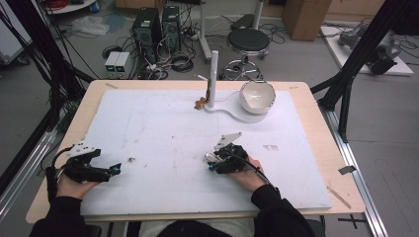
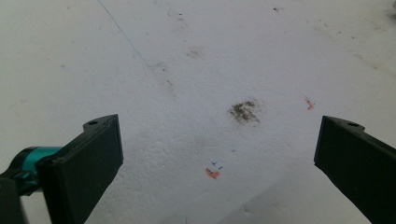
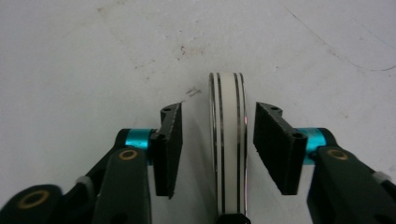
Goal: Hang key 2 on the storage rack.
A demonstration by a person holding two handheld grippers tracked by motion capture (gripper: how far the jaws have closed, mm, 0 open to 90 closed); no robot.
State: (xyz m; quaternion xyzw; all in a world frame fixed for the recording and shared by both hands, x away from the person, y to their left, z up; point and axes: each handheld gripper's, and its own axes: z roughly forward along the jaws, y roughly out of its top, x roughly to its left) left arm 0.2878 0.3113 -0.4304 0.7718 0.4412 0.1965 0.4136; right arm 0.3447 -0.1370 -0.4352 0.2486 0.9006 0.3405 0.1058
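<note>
A narrow white object [image 3: 229, 140] with thin black lines along it and a rounded far end lies between the jaws of my right gripper [image 3: 217, 121]. There is a gap on each side of it, so the jaws stand open around it without touching. In the high view it shows as a small shiny piece [image 1: 211, 157] at the tip of the right gripper [image 1: 213, 161], at the middle front of the white board [image 1: 163, 123]. My left gripper [image 1: 114, 169] rests at the board's front left. Its jaws are wide open over bare board [image 2: 219, 140], with nothing between them.
At the back of the board, a white bowl [image 1: 257, 96] sits on a white stand with an upright white post [image 1: 213, 79]. A small brown thing [image 1: 200, 103] lies at the post's foot. A dark smudge [image 2: 243, 111] marks the board ahead of the left gripper.
</note>
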